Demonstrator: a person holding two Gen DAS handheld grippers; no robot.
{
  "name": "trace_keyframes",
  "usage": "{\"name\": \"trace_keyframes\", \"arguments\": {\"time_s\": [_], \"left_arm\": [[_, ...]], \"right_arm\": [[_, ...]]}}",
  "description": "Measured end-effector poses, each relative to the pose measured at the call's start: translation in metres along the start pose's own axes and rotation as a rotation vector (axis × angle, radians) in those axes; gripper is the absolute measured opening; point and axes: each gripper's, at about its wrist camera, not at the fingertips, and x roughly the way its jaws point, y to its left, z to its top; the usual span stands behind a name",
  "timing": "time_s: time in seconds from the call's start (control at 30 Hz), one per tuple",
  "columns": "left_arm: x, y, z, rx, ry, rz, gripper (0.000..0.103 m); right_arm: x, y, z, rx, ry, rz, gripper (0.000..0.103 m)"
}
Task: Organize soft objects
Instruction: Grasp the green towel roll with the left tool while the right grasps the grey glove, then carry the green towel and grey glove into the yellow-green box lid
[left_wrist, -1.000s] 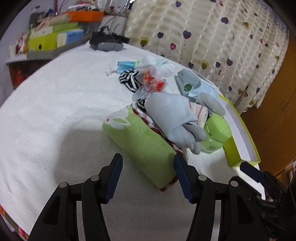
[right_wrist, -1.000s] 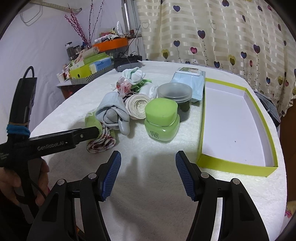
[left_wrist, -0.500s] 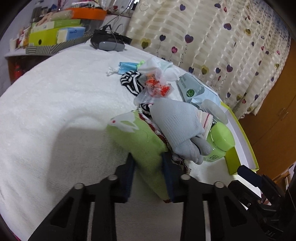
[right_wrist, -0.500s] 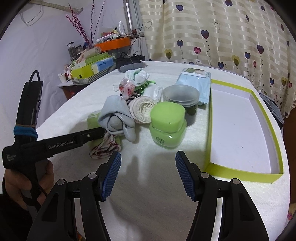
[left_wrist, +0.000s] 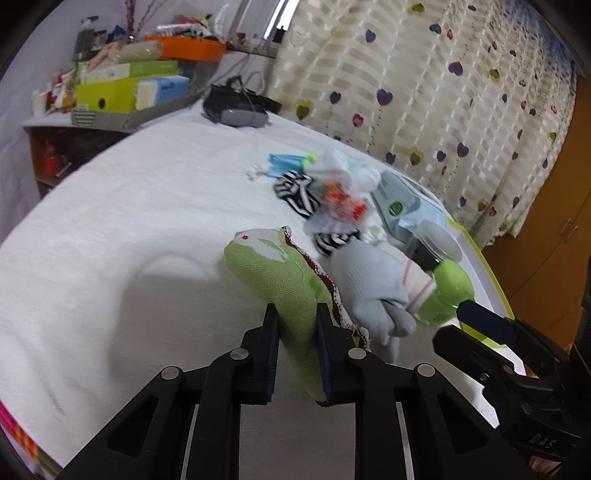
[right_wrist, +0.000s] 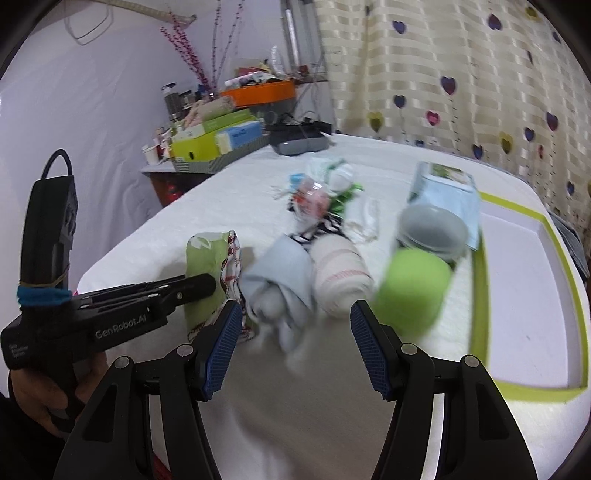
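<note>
- In the left wrist view, our left gripper (left_wrist: 293, 317) is closing its fingers on the green rabbit cloth (left_wrist: 275, 273), lower centre.
- Only the right wrist view is showing our right gripper (right_wrist: 295, 325), fingers apart, near the grey glove (right_wrist: 280, 284).

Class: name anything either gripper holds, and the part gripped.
The left gripper is closing on the near end of the green rabbit-print cloth roll. The right gripper holds nothing.

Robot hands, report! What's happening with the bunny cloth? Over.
Left gripper closing on green bunny cloth. Right gripper open, empty. Grey glove leans on the cloth.
</note>
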Motion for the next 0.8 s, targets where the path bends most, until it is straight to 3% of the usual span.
{"name": "trace_keyframes", "arguments": {"time_s": [0.17,0.33,0.47,0.7,0.8], "left_arm": [[-0.005,0.014,0.003,0.001,-0.003,0.043,0.018],[0.001,0.018,0.003,0.015,0.020,0.058,0.020],[0.008,0.018,0.004,0.020,0.029,0.066,0.025],[0.019,0.015,0.006,0.013,0.052,0.061,0.041],[0.024,0.013,0.007,0.003,0.061,0.053,0.043]], "right_arm": [[0.021,0.014,0.009,-0.023,0.015,0.032,0.061],[0.047,0.018,0.010,-0.029,0.069,0.003,0.060],[0.060,0.017,0.008,-0.035,0.099,-0.025,0.044],[0.056,0.013,0.008,-0.036,0.080,-0.021,0.029],[0.053,0.011,0.007,-0.031,0.070,-0.013,0.026]]}}
